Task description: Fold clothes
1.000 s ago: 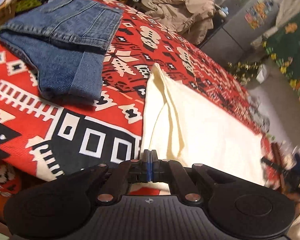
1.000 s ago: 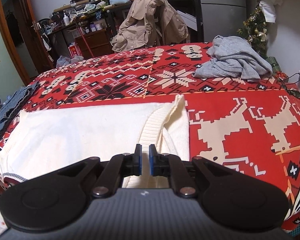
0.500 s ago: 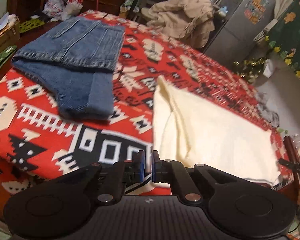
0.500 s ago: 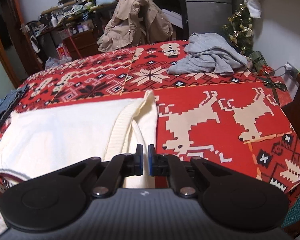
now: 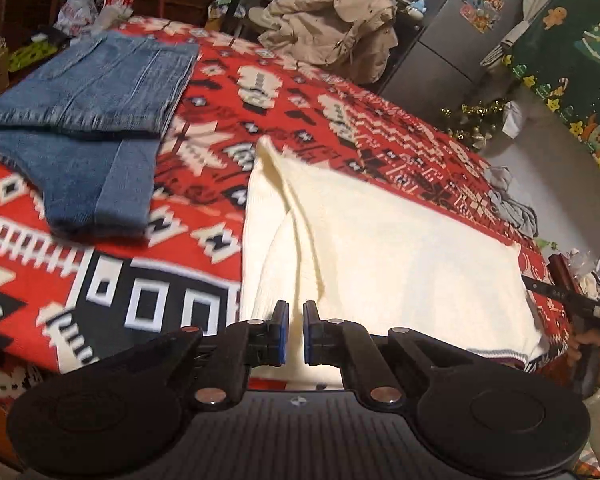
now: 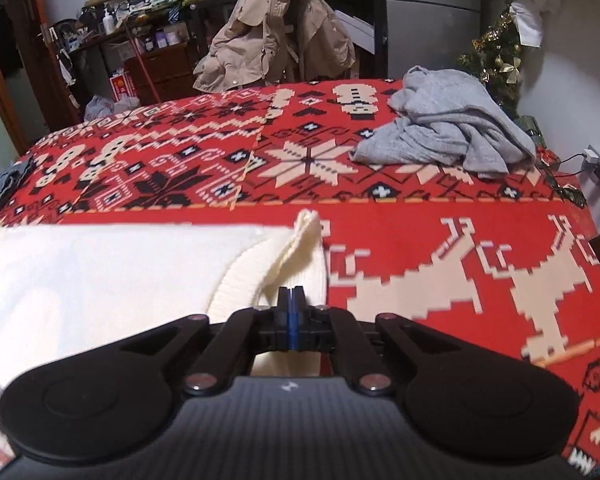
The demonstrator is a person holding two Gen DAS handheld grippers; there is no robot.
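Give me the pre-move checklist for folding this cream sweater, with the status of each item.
1. Left gripper grips the cream sweater: cannot tell; its pads stand slightly apart over the near edge.
2. Right gripper grips the sweater: cannot tell; its jaws are shut and no cloth shows between them.
3. Sweater lies flat: not ok; its ribbed edge is bunched up.
4. Folded jeans clear of the sweater: ok; they lie apart.
5. Crumpled gray garment out of the way: ok; it lies at the far corner.
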